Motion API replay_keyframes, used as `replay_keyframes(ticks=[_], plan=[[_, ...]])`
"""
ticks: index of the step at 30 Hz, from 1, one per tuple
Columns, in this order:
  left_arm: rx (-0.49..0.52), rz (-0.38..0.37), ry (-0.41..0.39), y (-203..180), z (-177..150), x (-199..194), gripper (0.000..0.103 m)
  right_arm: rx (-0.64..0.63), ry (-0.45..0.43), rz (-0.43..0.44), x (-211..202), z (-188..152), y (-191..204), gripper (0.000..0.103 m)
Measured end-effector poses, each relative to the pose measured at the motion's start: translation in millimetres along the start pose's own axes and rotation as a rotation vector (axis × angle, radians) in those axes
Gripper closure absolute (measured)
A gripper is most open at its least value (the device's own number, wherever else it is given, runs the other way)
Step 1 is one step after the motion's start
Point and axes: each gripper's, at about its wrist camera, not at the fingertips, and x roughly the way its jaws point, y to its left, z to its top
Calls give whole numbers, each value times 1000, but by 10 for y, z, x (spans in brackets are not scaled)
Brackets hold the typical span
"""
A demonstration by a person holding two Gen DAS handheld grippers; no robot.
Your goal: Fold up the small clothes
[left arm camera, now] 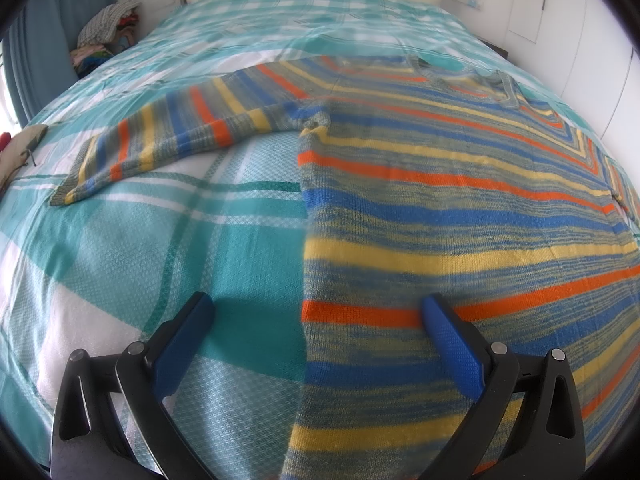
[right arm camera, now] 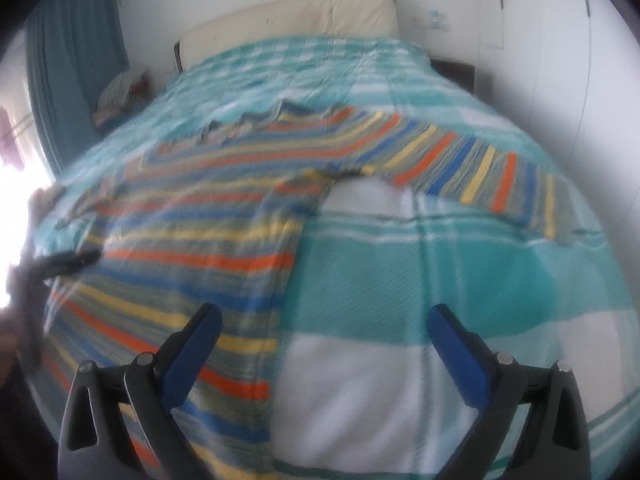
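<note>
While the striped sweater [left arm camera: 460, 208] lies spread flat on the bed [left arm camera: 132, 248], we hold both tools low over its lower part with nothing gripped. Our left gripper [left arm camera: 316, 316] has its jaws wide apart, straddling the sweater's left side edge: one blue finger sits over the teal-and-white checked bedspread, the other over the knit's orange stripe. Our right gripper [right arm camera: 324, 328] is likewise spread open across the opposite side edge, one finger above the stripes and one above a white square of the bedspread. Each sleeve [left arm camera: 160, 140] stretches outward from the body, flat on the cover. A cream headboard [right arm camera: 296, 16] stands at the far end, and a pile of clothes [left arm camera: 108, 36] sits beside the bed near a blue curtain [right arm camera: 72, 60].
</note>
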Motion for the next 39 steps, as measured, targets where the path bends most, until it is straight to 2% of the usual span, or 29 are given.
replay_keyframes(ticks=[3,6,8,9,10,13,15,17,18,19,20,21,23,25,28,30,33,34,37,39], plan=[[-1,-2,0,6,-3,2,0,112,-26,-46,-123,339,-608,2],[-4,-5,2,-11,11,11,0,343,8,-68,4,525,-1435,2],[0,-1,8,-30,30,33,0,539,51,1,179,513,-1925,7],[0,-3,14,-33,46,45,0,604,70,47,271,497,-2080,13],[-2,-6,19,-34,61,47,0,663,93,87,386,468,-2208,16],[-15,-41,24,15,104,-24,1,751,133,87,628,382,-2408,31],[-45,-76,17,94,132,-171,2,792,127,123,701,393,-2483,31],[-69,-92,-38,185,178,-407,2,807,127,149,752,417,-2499,34],[-69,-97,-68,224,220,-527,1,799,138,157,785,443,-2517,48],[-66,-94,-105,272,269,-661,1,786,165,148,824,462,-2514,83],[-64,-82,-139,318,314,-773,1,777,198,145,873,465,-2516,101],[-68,-61,-176,382,364,-888,1,764,225,147,929,483,-2495,100],[-92,-7,-221,538,454,-1026,1,694,213,71,833,588,-2418,101],[-135,32,-186,729,515,-968,1,600,164,-13,647,801,-2256,101],[-198,38,-154,970,463,-729,1,468,90,-29,387,1259,-1814,101],[-206,77,-172,1037,328,-613,1,380,60,24,309,1627,-1396,101],[-186,136,-204,1069,160,-507,1,230,54,127,336,2122,-548,100],[-176,154,-193,1065,155,-469,1,181,62,169,389,2268,-217,101],[-172,156,-192,1083,198,-459,1,93,99,277,678,2496,646,100],[-178,152,-205,1109,229,-484,1,43,137,317,943,2521,1127,100]])
